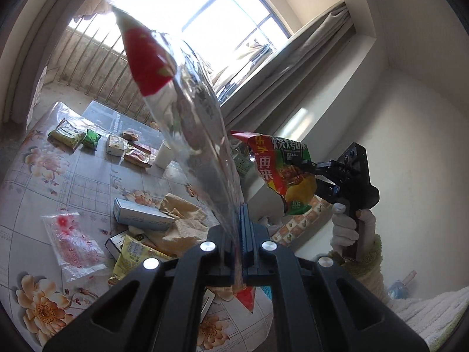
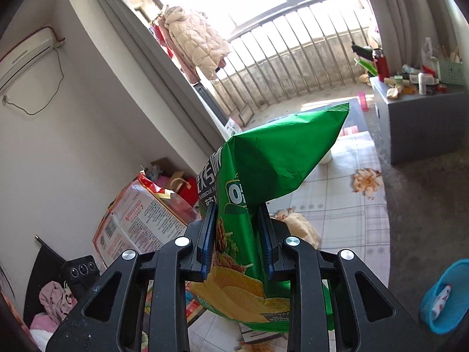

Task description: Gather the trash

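Left gripper (image 1: 238, 231), lower centre of frame, pinched tight on clear plastic wrapper (image 1: 187, 102) with red print, rising toward upper left; right gripper (image 2: 238, 240), centre frame, clamped on green crisp bag (image 2: 281, 158), crumpled, tip pointing upper right.

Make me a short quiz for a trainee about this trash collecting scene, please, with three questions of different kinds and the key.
1. True or false: the left gripper is shut on a clear wrapper with red ends.
2. Which item is between the fingers of the right gripper? A) a paper cup B) a green chip bag C) a blue box
3. Fill in: the paper cup stands on the floral ____.

Key: 1 true; 2 B; 3 tablecloth
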Tool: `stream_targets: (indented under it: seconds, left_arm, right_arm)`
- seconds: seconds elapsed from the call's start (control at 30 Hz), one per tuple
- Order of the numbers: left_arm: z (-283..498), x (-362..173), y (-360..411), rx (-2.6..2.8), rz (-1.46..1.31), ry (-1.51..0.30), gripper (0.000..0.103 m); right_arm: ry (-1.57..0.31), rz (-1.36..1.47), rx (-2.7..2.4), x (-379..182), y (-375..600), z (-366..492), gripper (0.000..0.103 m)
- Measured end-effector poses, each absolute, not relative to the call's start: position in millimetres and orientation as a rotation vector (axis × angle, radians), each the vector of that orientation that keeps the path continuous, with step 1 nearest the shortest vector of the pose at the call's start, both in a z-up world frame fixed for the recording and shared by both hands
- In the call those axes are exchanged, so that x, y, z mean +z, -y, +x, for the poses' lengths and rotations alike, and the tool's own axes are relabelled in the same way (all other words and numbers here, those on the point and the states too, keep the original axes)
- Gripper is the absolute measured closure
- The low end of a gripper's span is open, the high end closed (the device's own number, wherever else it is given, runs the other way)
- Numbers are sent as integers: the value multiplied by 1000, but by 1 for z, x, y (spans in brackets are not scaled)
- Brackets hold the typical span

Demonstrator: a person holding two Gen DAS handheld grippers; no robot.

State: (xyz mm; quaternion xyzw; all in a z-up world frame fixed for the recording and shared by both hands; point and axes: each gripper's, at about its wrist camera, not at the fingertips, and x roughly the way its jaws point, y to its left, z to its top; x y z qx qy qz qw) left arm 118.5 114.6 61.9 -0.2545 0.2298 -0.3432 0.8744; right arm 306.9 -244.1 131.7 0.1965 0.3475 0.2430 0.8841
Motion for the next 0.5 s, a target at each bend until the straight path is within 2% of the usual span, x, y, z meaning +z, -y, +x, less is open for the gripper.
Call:
stream_targets:
  seconds: [0.27, 0.5]
  left_arm:
    - [123, 75, -10, -877, -409, -556, 101]
    - [144, 71, 129, -1014, -199, -691, 101]
  right_arm:
    - [-676, 599, 292, 89, 363, 217, 77]
    - [-635, 735, 38, 55, 455, 140, 77]
